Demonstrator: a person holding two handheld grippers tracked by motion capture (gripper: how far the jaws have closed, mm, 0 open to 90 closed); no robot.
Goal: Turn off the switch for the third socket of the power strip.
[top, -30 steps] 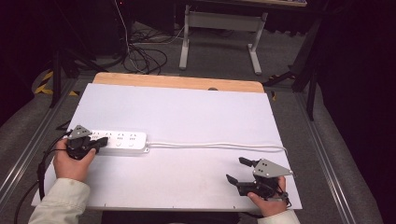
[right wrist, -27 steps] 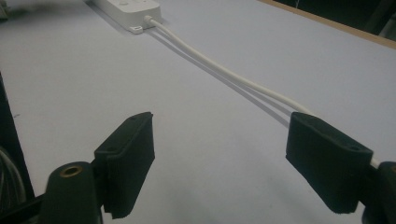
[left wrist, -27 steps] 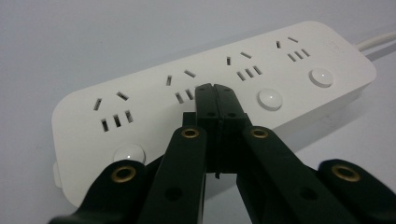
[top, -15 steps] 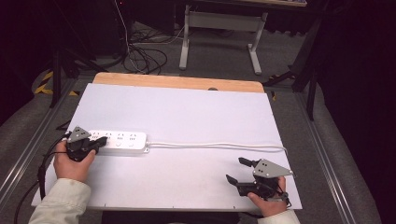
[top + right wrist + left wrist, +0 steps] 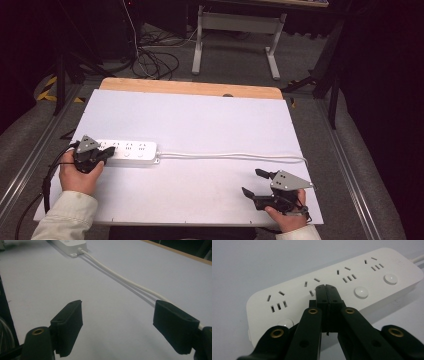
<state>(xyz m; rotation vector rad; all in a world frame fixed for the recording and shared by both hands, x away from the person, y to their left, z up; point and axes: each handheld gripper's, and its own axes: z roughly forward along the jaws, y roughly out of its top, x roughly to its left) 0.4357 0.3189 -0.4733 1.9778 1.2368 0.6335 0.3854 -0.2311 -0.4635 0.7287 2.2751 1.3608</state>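
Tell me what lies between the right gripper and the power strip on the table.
Only the strip's white cable on bare table, running from the power strip toward the right gripper, as the high view shows.

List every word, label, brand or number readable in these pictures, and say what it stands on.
None can be read. The white power strip shows sockets and round buttons, no legible print. The left gripper, right gripper and the white table carry no text either.
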